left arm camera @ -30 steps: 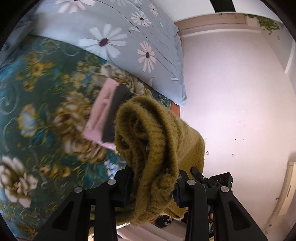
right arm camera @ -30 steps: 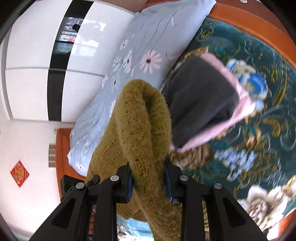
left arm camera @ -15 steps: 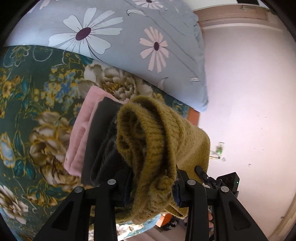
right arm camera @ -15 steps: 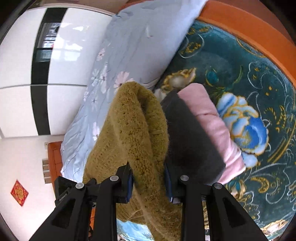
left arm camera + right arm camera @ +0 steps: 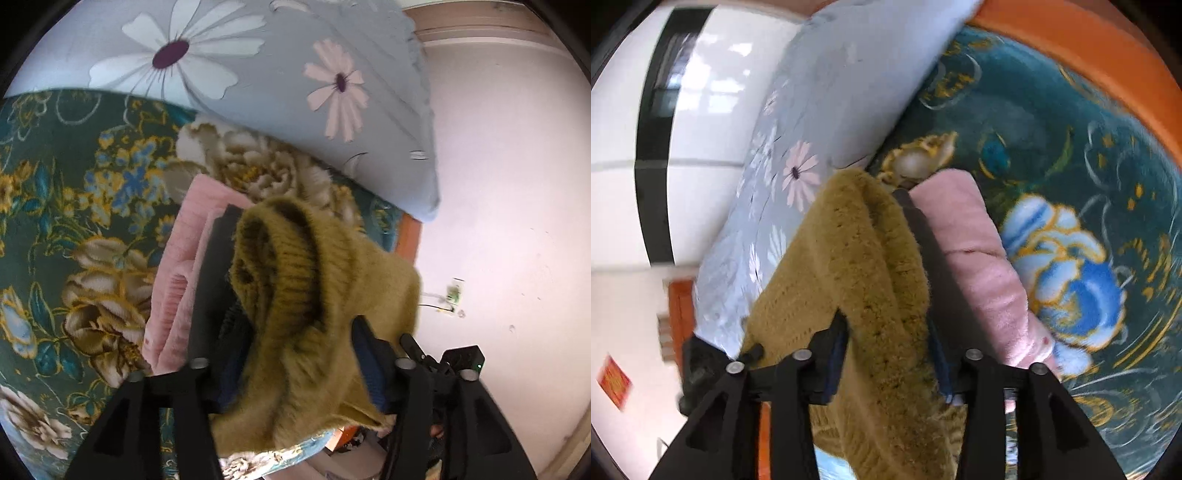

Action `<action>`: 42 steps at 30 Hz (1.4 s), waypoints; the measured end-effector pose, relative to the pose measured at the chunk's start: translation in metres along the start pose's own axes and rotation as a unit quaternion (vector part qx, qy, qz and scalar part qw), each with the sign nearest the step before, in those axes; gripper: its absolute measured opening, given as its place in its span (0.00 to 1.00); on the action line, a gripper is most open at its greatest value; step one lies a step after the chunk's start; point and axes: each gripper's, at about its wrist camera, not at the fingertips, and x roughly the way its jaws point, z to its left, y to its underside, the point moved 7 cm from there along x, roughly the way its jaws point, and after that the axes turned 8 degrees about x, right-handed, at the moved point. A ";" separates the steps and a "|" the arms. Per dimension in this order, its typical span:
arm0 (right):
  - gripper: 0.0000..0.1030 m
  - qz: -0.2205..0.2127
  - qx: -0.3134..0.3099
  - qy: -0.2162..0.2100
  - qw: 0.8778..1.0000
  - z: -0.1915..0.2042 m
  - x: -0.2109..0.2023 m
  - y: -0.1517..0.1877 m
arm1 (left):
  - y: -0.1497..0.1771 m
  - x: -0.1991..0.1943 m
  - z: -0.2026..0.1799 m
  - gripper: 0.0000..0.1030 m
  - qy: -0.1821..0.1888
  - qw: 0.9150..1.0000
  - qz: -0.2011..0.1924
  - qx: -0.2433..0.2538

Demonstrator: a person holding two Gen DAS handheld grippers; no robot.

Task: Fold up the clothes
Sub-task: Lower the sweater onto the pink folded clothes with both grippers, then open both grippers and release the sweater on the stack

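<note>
A grey daisy-print pillow (image 5: 295,85) lies just behind the stack (image 5: 192,280) of folded pink fleece and dark cloth on the teal floral bedspread (image 5: 55,221), with an orange bed frame (image 5: 1089,55) at its edge. The bulky, fuzzy mustard knit sweater (image 5: 306,314), ribbed cuff rolled outward, hangs over the stack, hiding most of it. Left gripper (image 5: 291,354) and right gripper (image 5: 890,350) each pinch a thick fold of it.
</note>
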 end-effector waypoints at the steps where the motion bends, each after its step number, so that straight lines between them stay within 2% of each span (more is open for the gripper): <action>1: 0.49 -0.015 -0.011 0.004 1.000 0.002 -0.010 0.000 | 0.000 -0.011 -0.001 0.61 -0.001 1.000 -0.017 0.006; 3: 0.49 -0.055 -0.023 0.012 0.998 0.007 -0.035 -0.003 | 0.002 -0.033 -0.006 0.61 -0.014 0.998 -0.054 0.025; 6: 0.49 -0.101 -0.061 0.015 0.993 0.030 -0.061 0.006 | 0.008 -0.050 -0.032 0.61 -0.013 0.994 -0.082 0.078; 10: 0.52 -0.055 -0.137 -0.010 0.989 0.071 -0.036 0.045 | 0.028 -0.027 -0.070 0.61 -0.010 0.986 -0.049 0.158; 13: 0.52 -0.041 -0.157 0.039 0.986 0.067 -0.011 0.056 | 0.035 -0.003 -0.066 0.61 -0.048 0.982 -0.030 0.179; 15: 0.52 -0.047 -0.155 0.070 0.984 0.056 -0.004 0.054 | 0.037 0.010 -0.055 0.61 -0.093 0.975 -0.023 0.201; 16: 0.52 -0.050 -0.153 0.085 0.983 0.051 -0.001 0.053 | 0.037 0.014 -0.051 0.61 -0.102 0.973 -0.020 0.206; 21: 0.52 -0.046 -0.136 0.100 0.985 0.036 0.017 0.048 | 0.021 0.028 -0.035 0.61 -0.127 0.973 -0.008 0.190; 24: 0.52 -0.040 -0.097 0.089 0.990 0.028 0.025 0.040 | 0.013 0.037 -0.023 0.61 -0.146 0.974 0.008 0.173; 27: 0.52 -0.041 -0.081 0.089 0.992 0.024 0.030 0.037 | 0.011 0.039 -0.024 0.61 -0.160 0.970 0.014 0.181; 30: 0.52 -0.044 -0.095 0.114 0.988 0.024 0.035 0.039 | 0.018 0.035 -0.031 0.61 -0.165 0.967 0.014 0.196; 33: 0.52 -0.045 -0.101 0.135 0.985 0.025 0.030 0.044 | 0.026 0.024 -0.038 0.61 -0.155 0.968 0.013 0.195; 34: 0.52 -0.052 -0.101 0.130 0.985 0.029 0.024 0.046 | 0.029 0.019 -0.040 0.61 -0.150 0.969 0.009 0.195; 38: 0.53 -0.099 -0.130 0.091 0.982 0.056 -0.015 0.072 | 0.047 -0.004 -0.040 0.63 -0.138 0.971 -0.011 0.196; 40: 0.54 -0.107 -0.131 0.072 0.983 0.063 -0.026 0.095 | 0.058 -0.012 -0.035 0.65 -0.139 0.971 -0.018 0.193; 42: 0.55 -0.097 -0.136 0.063 0.984 0.064 -0.025 0.121 | 0.072 -0.016 -0.027 0.67 -0.146 0.970 -0.017 0.192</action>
